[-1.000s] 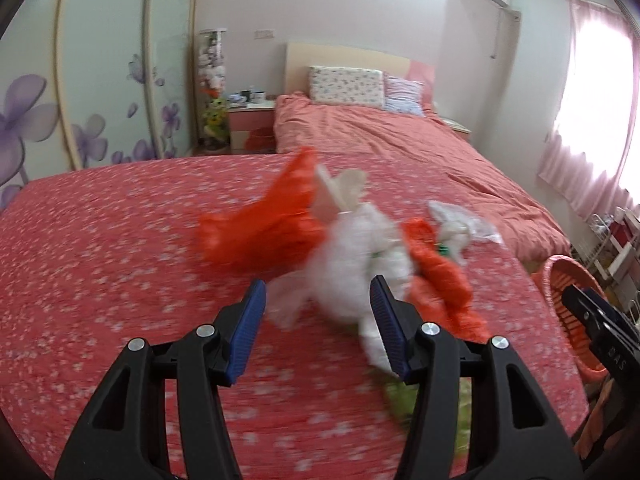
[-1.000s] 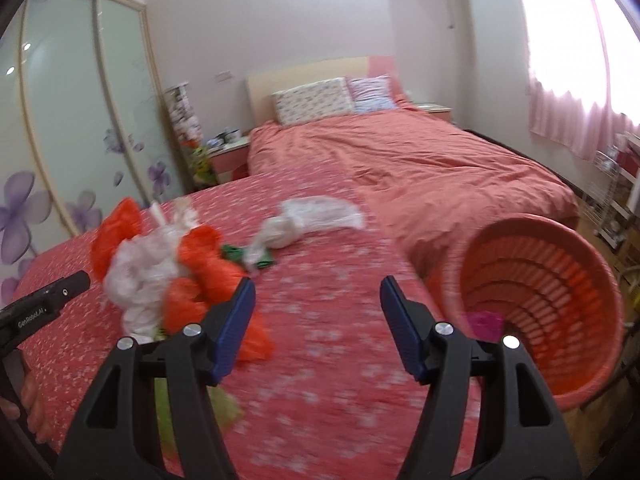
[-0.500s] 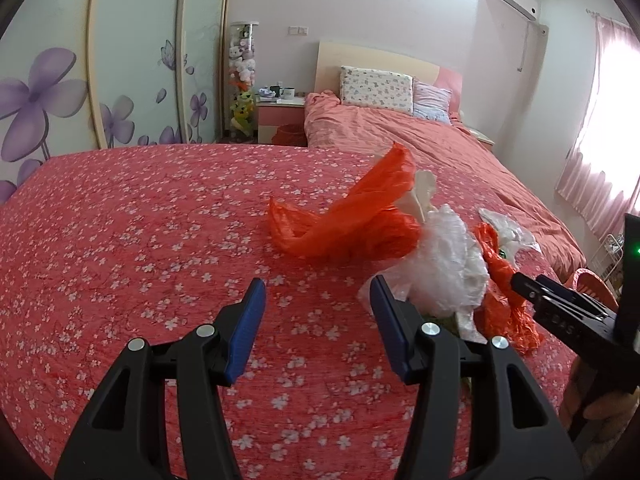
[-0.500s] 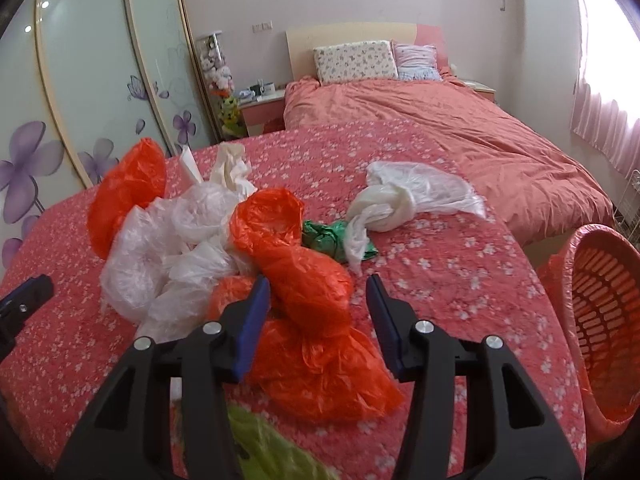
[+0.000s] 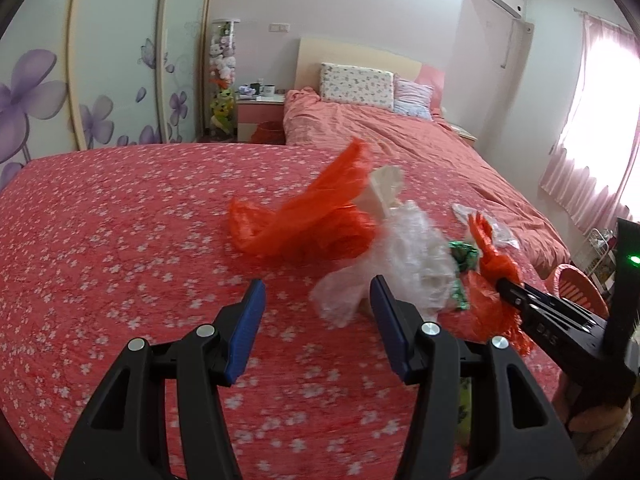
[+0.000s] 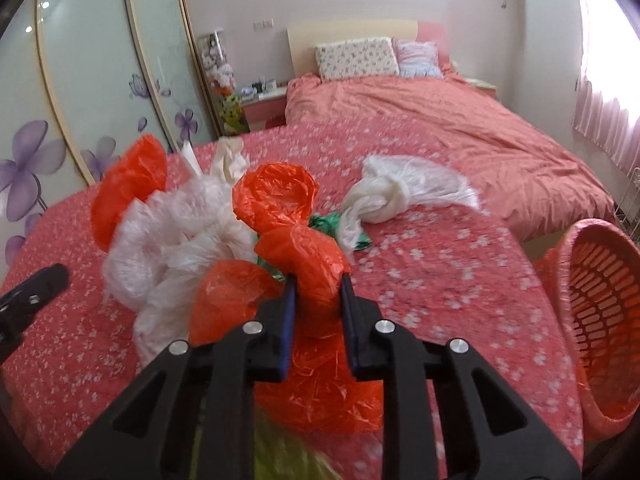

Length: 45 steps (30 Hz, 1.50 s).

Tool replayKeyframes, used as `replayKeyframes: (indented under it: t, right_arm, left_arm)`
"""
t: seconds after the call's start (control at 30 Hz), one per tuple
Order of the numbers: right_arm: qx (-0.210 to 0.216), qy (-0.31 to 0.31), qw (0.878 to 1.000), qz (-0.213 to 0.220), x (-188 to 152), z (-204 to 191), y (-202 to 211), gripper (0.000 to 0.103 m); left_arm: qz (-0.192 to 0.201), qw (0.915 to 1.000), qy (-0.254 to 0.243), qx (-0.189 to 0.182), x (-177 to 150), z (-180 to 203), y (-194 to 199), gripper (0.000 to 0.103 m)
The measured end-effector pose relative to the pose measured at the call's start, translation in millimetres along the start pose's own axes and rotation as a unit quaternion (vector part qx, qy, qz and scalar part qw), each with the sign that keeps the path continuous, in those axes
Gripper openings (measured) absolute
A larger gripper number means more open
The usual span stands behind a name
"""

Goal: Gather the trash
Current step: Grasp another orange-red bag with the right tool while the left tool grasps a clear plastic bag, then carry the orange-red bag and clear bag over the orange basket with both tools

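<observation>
A heap of plastic bags lies on the red flowered bedspread (image 5: 100, 240). My right gripper (image 6: 317, 280) is closing on an orange bag (image 6: 308, 256) at the front of the heap; it also shows in the left wrist view (image 5: 490, 280). White bags (image 6: 176, 236), another orange bag (image 5: 304, 220), a green bag (image 6: 324, 222) and a knotted white bag (image 6: 392, 192) lie around it. My left gripper (image 5: 318, 294) is open and empty, just short of the white bags (image 5: 404, 264).
An orange laundry basket (image 6: 600, 320) stands off the bed's right edge, tipped toward me. A second bed (image 6: 440, 120) with pillows lies beyond. Wardrobe doors (image 5: 100, 80) with purple flowers line the left. A nightstand (image 5: 260, 116) stands at the back.
My right gripper moved into the heap and its jaws narrowed around the orange bag. My left gripper drew back from the white bags and stayed open.
</observation>
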State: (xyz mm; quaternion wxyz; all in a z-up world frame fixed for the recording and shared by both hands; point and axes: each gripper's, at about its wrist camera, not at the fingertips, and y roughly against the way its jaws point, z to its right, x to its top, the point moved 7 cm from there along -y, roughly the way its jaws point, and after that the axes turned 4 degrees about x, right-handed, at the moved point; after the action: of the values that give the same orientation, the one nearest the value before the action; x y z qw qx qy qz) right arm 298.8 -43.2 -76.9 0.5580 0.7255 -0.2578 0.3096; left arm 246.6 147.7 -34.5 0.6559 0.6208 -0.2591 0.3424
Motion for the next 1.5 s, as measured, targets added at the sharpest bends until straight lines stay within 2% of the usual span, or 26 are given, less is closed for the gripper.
replayKeyframes:
  t: [0.2, 0.4, 0.43, 0.5, 0.53, 0.6, 0.67, 1.1, 1.5]
  right_arm:
    - [-0.023, -0.001, 0.999, 0.028, -3, 23, 36, 0.021]
    - [-0.039, -0.015, 0.999, 0.023, -14, 51, 47, 0.021]
    - [-0.041, -0.016, 0.999, 0.023, -16, 54, 48, 0.021]
    - [-0.044, -0.019, 0.999, 0.022, -18, 59, 50, 0.021]
    - [-0.045, -0.020, 0.999, 0.022, -19, 60, 51, 0.021]
    - [-0.047, -0.022, 0.998, 0.023, -21, 64, 53, 0.021]
    - [-0.047, -0.025, 0.998, 0.026, -21, 67, 58, 0.021]
    - [-0.041, -0.029, 0.996, 0.075, -8, 66, 112, 0.021]
    - [-0.063, -0.041, 0.991, 0.110, -8, 89, 160, 0.021]
  left_arm:
    - [-0.010, 0.9999, -0.004, -0.013, 5, 31, -14, 0.055]
    - [-0.034, 0.9993, -0.016, 0.007, 3, 47, -40, 0.054]
    - [-0.039, 0.9991, -0.015, 0.011, 2, 48, -44, 0.051]
    - [-0.048, 0.9987, -0.011, 0.007, 1, 48, -50, 0.031]
    - [-0.051, 0.9986, -0.010, 0.003, 0, 49, -50, 0.026]
    - [-0.050, 0.9987, -0.006, -0.006, -1, 49, -48, 0.019]
    - [-0.042, 0.9990, -0.008, -0.012, 0, 52, -39, 0.018]
    - [0.024, 0.9991, -0.021, -0.028, 29, 65, 30, 0.018]
    - [0.037, 0.9947, -0.056, -0.077, 23, 120, 53, 0.018]
